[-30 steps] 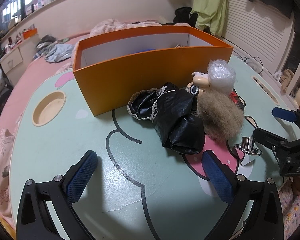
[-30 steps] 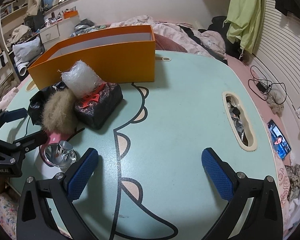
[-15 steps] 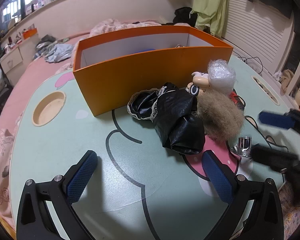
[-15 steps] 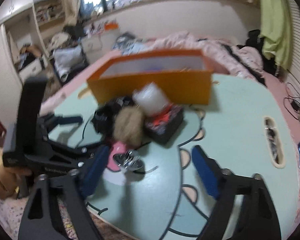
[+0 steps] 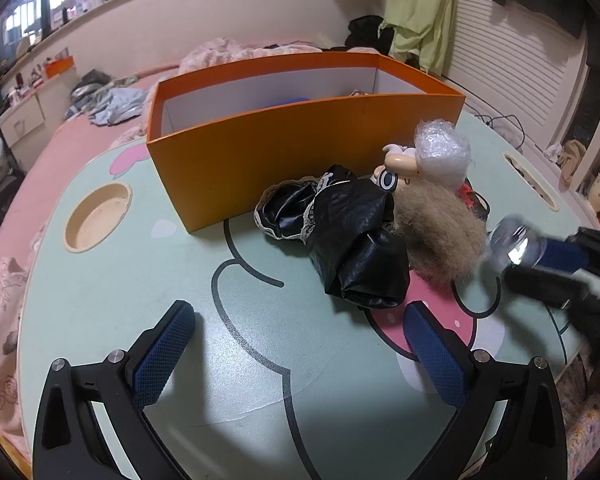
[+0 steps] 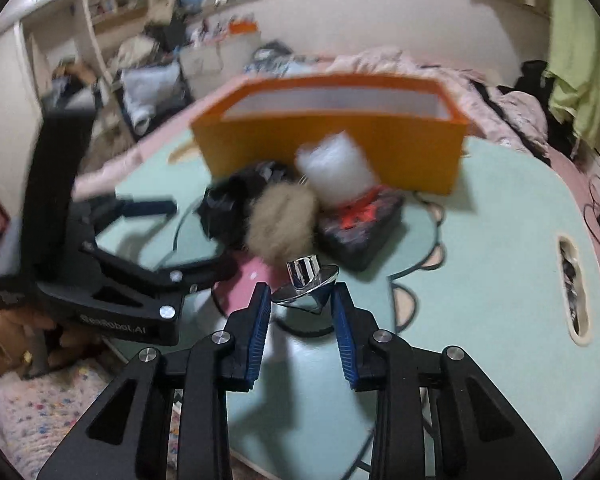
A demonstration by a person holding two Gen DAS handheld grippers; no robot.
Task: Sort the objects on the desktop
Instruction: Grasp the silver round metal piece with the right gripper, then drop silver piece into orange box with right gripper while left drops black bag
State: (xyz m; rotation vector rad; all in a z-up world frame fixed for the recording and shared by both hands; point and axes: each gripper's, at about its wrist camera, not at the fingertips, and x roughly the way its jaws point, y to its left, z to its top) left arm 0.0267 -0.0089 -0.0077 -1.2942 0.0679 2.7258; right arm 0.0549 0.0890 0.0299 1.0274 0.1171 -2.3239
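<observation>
A shiny metal piece point(image 6: 306, 282), a short cylinder on a wide flange, sits at the centre of the right wrist view between the blue pads of the right gripper point(image 6: 300, 308). Its jaws have just been closing and now pinch the flange edges (the piece looks tilted). In the left wrist view the same piece point(image 5: 514, 242) shows blurred at right centre. Just above it in the right view lie a tan fur ball point(image 6: 280, 222), a black garment point(image 6: 230, 210), a bubble-wrap wad point(image 6: 336, 172) and a dark patterned box point(image 6: 360, 228). Behind them stands an orange box point(image 6: 332, 142) on the green counter point(image 6: 480, 280). The left gripper point(image 5: 296, 344) hangs at lower centre of its own view, jaws released and spread wide over bare counter.
</observation>
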